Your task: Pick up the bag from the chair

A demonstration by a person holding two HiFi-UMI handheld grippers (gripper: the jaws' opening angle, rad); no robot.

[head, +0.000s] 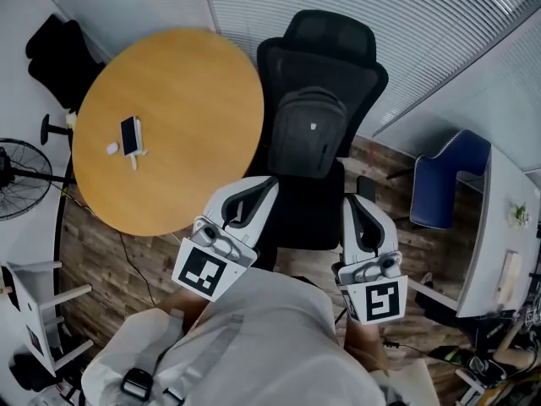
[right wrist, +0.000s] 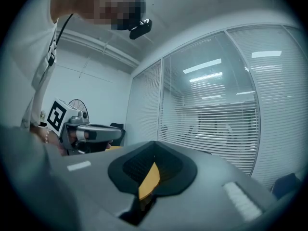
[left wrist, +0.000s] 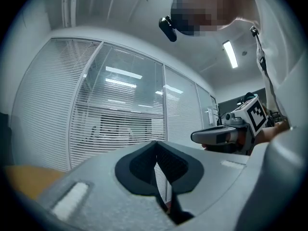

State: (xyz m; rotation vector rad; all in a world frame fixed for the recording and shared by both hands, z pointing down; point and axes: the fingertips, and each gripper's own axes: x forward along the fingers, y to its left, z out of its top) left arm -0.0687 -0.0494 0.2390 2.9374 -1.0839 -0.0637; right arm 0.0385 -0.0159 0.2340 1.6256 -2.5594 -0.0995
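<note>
One round wooden worktop (head: 182, 91) fills the left of the scene. Touching its right edge stands a black office chair (head: 331, 42), its headrest at the far end. The bag (head: 309, 132), a dark grey backpack, sits upright on the seat and leans on the backrest. Further right stands a blue chair (head: 444, 184).

Near the person, the left gripper (head: 269, 183) lies over the near left corner of the seat, and the right gripper (head: 363, 200) at the seat's near right edge. Both point towards the chair and neither touches the bag. In the left gripper view its fingers (left wrist: 139, 165) are pressed together with nothing between them. The right gripper view shows the same of its own fingers (right wrist: 168, 167).

Smallest, a phone (head: 129, 135) lies on the left part of the worktop.
</note>
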